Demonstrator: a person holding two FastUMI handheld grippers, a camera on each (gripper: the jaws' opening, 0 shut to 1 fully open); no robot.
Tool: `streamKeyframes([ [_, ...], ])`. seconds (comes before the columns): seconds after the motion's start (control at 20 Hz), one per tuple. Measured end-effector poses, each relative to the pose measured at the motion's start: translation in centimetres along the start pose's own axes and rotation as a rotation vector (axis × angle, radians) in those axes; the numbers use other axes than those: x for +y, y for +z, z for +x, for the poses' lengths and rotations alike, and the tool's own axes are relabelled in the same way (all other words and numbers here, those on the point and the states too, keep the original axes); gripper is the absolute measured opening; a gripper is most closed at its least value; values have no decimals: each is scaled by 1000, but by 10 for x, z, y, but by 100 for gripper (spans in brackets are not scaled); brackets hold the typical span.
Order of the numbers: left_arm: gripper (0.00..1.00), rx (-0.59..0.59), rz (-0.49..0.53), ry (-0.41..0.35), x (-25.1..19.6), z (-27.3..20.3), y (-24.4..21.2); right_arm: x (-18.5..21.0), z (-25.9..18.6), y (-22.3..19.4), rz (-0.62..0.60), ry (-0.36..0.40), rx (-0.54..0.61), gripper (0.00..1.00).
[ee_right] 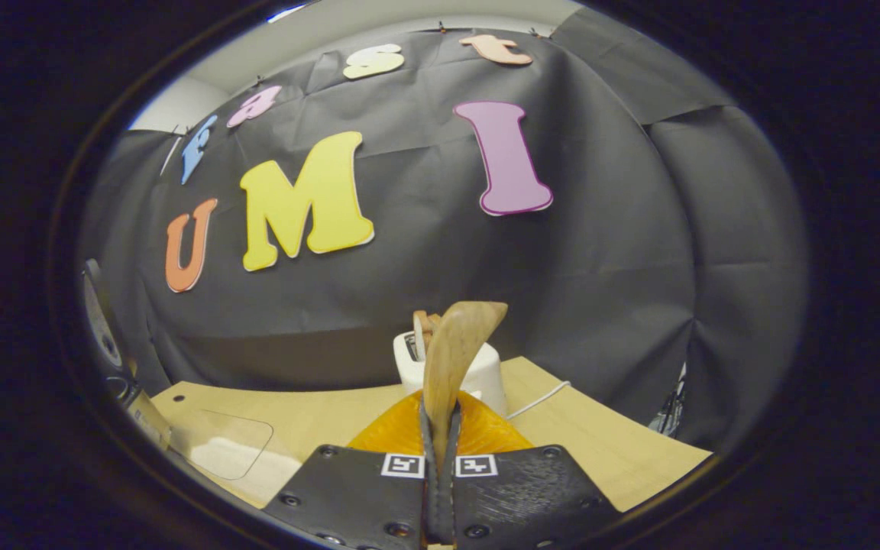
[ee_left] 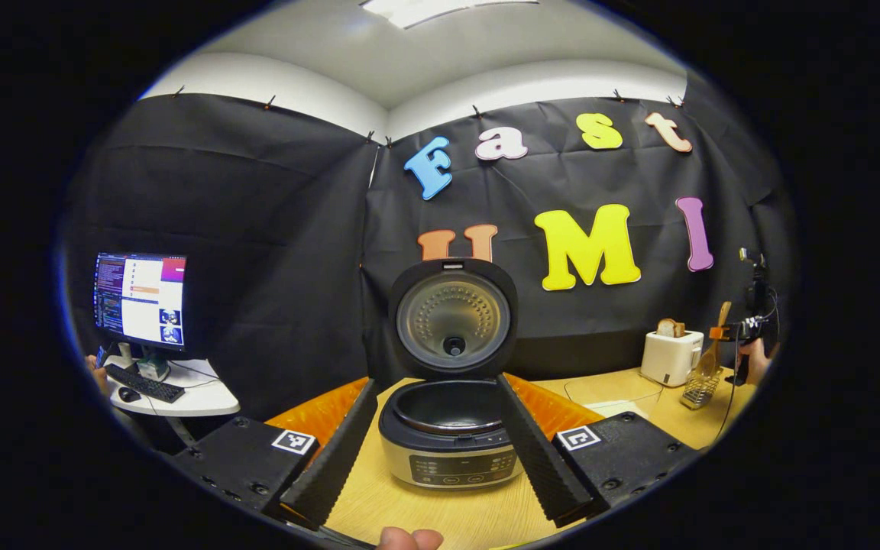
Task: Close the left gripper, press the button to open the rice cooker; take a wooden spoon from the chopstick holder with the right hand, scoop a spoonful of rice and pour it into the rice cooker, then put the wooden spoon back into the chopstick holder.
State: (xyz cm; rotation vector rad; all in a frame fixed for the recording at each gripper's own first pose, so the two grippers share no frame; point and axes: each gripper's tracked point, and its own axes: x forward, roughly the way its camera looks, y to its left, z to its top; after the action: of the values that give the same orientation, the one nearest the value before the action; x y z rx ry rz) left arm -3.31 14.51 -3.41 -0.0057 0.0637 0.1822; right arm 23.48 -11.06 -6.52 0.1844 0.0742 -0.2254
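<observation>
**Q.** Left gripper view — what lies ahead of the left gripper (ee_left: 440, 447)?

**A.** Its fingers are spread wide, holding nothing. Between and just beyond them stands the rice cooker (ee_left: 449, 435), lid (ee_left: 453, 319) already raised upright, the inner pot showing no rice that I can make out. Far off to this gripper's right the right gripper (ee_left: 745, 330) holds the wooden spoon (ee_left: 713, 345) above the wire chopstick holder (ee_left: 700, 388), beside a white toaster (ee_left: 669, 356). The spoon's long axis runs near vertical, leaning slightly.

**Q.** Right gripper view — how does the spoon sit in the right gripper (ee_right: 440, 428)?

**A.** The fingers are clenched on the spoon's handle. The long axis runs straight forward along the fingers, bowl (ee_right: 455, 344) outermost and turned partly edge-on. The toaster stands directly behind it on the wooden table (ee_right: 318, 416); the orange rim of a container (ee_right: 398, 435) lies just under the fingertips, its contents hidden.

**Q.** Which relation governs the coming move?

**A.** Judged from these views, the spoon's bowl points up and away — it must tip downward toward the rice, whose place I cannot tell. The cooker lies well apart to the right gripper's left, at that view's edge.
</observation>
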Motion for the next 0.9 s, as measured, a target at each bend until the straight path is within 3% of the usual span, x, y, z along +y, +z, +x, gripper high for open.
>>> streamKeyframes([
  [0.3,99,-48,-15,-61,-13,29,57,-7,4,-18,54,4,35,4],
  [0.35,94,-56,-19,-77,-17,36,69,-8,4,-18,57,3,35,4],
  [0.55,98,-83,76,-63,-14,74,115,-14,-3,-16,63,-5,19,15],
  [0.65,98,-84,69,-100,-30,90,128,-14,-9,-4,62,1,-9,27],
  [0.8,98,-84,104,-99,-30,119,153,-27,-26,17,35,-26,-63,86],
  [0.85,98,-69,108,-99,-31,130,157,-30,-35,30,29,-31,-86,82],
  [0.9,99,-59,110,-90,-28,141,160,-33,-44,38,22,-38,-119,96],
])
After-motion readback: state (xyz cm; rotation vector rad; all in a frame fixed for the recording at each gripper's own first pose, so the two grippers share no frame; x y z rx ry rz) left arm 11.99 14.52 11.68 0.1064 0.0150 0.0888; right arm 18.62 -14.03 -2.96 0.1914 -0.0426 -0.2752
